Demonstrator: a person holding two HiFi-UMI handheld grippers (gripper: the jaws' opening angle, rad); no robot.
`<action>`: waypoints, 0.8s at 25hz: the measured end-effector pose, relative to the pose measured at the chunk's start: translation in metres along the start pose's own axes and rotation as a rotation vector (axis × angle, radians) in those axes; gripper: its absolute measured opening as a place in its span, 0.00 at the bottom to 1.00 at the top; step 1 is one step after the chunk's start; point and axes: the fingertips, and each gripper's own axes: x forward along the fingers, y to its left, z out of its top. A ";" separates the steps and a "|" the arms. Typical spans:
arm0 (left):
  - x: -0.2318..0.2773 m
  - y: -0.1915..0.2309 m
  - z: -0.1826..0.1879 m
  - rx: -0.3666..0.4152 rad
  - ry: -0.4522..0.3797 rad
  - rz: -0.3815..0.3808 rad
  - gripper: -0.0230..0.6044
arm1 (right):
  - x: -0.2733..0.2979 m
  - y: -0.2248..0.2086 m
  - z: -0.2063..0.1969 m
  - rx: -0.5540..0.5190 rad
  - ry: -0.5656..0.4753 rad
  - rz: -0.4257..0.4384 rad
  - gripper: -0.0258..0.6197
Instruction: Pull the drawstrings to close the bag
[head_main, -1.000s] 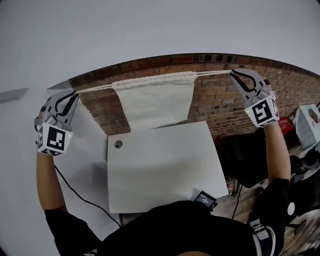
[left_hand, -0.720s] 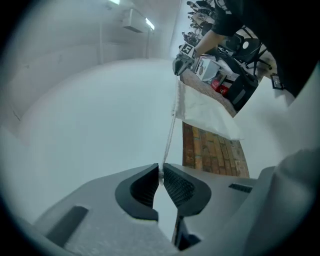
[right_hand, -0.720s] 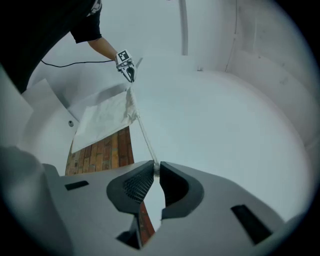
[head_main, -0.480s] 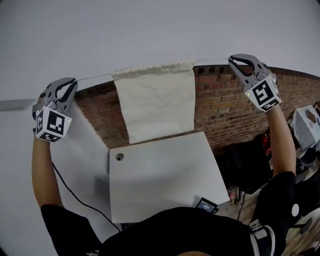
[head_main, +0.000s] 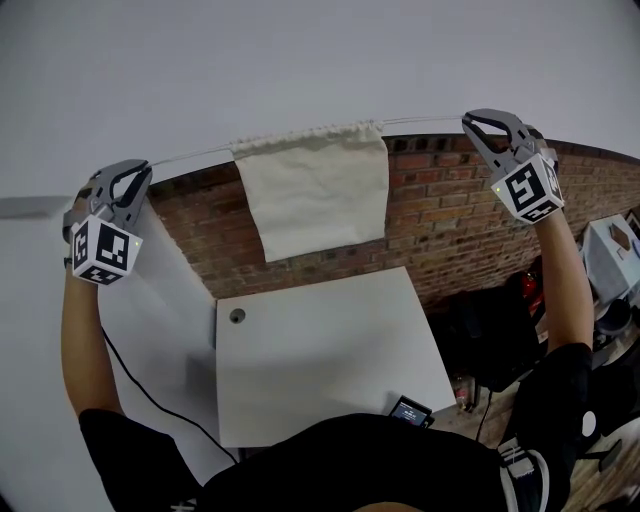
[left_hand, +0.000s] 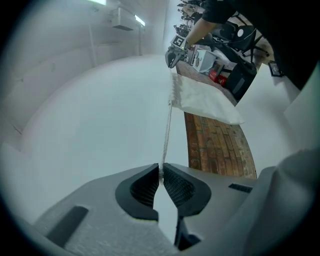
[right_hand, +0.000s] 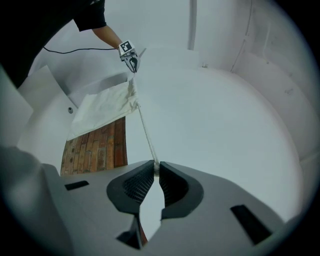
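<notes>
Even, cool white light fills the room; ceiling strip lights (left_hand: 139, 21) glow near 12 o'clock in the left gripper view. Shadows are pale and soft-edged. Every view bows at its rim, the corners going black. At 6 o'clock in both gripper views the foreground looks soft.

Nothing readable anywhere, honestly. In the head view, the left gripper (head_main: 148, 167) at 9 o'clock and the right gripper (head_main: 468, 121) at 2 o'clock each carry black-and-white square markers, just blocky patterns, no letters or numbers.
</notes>
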 end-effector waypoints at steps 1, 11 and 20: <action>-0.001 0.001 -0.001 0.005 0.003 0.005 0.10 | -0.001 -0.003 -0.003 -0.003 0.006 -0.005 0.10; -0.012 0.007 -0.024 0.027 0.047 0.042 0.10 | -0.013 -0.014 -0.023 -0.020 0.017 -0.041 0.10; -0.025 0.010 -0.043 0.005 0.059 0.068 0.10 | -0.022 -0.017 -0.038 0.007 0.024 -0.044 0.10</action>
